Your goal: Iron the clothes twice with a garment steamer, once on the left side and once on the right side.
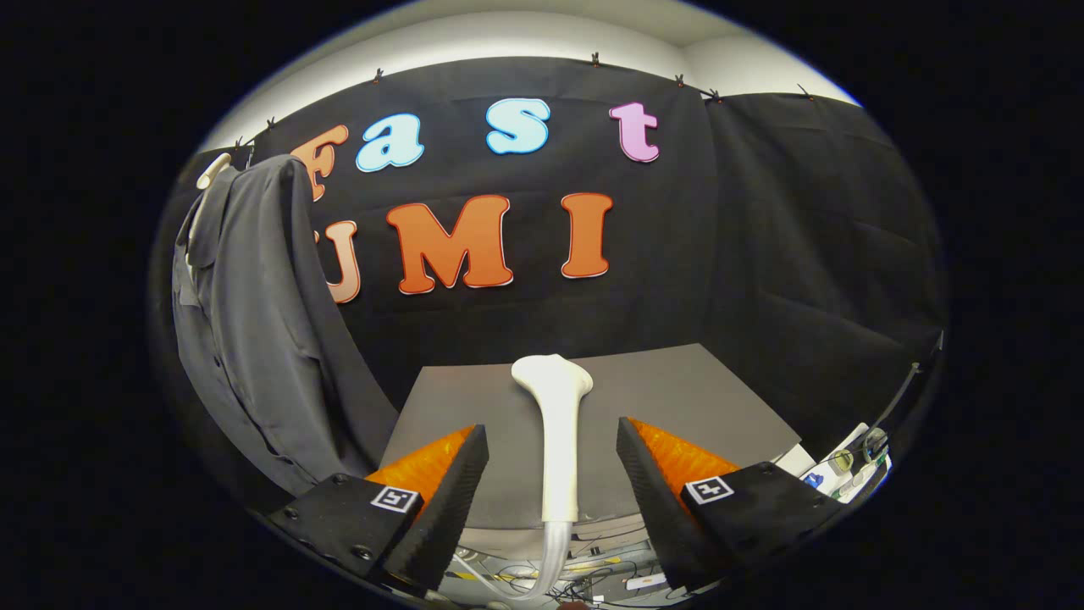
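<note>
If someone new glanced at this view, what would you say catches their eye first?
Probably the white garment steamer, lying on the grey table between the open fingers of the hand-held gripper, neither finger touching it, its clear hose trailing off the near edge. Next, the dark shirt hanging on a pale hanger against the booth wall, beyond the left finger.

The steamer (555,432) looks like smooth, slightly glossy plastic; its hose (550,555) is clear plastic. The shirt (254,330) is matt cloth. The table (677,398) top is matt and smooth.
</note>
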Motion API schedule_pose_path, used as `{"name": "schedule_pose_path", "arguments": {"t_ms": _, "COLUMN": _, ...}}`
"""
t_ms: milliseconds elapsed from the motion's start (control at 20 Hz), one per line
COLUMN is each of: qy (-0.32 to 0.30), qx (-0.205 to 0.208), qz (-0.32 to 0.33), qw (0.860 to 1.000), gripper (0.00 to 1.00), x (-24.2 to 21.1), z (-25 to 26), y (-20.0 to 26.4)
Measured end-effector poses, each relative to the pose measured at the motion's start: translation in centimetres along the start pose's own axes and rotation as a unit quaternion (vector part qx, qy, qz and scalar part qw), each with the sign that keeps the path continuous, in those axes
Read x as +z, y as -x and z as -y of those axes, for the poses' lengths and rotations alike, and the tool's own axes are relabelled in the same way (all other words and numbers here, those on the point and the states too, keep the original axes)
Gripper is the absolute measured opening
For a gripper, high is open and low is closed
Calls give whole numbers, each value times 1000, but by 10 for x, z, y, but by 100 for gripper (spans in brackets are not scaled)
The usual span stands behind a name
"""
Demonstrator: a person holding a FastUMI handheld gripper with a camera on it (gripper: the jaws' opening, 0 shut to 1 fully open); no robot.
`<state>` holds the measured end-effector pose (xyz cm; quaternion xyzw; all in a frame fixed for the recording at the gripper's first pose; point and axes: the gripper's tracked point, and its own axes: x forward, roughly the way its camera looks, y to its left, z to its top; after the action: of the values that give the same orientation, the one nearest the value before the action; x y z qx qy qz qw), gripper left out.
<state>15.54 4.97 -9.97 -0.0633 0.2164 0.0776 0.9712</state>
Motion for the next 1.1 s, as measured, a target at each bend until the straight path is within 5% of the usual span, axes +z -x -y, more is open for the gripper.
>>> {"name": "schedule_pose_path", "arguments": {"t_ms": 450, "qy": -8, "qx": -17, "qz": -126, "qw": 992, "gripper": 98, "x": -33, "z": 18, "y": -112}}
{"name": "schedule_pose_path", "arguments": {"t_ms": 700, "qy": -36, "qx": -1, "qz": -164, "qw": 986, "gripper": 98, "x": -53, "z": 16, "y": -133}}
{"name": "schedule_pose_path", "arguments": {"t_ms": 1100, "qy": -67, "qx": 10, "qz": -194, "qw": 979, "gripper": 57, "x": -67, "z": 14, "y": -141}}
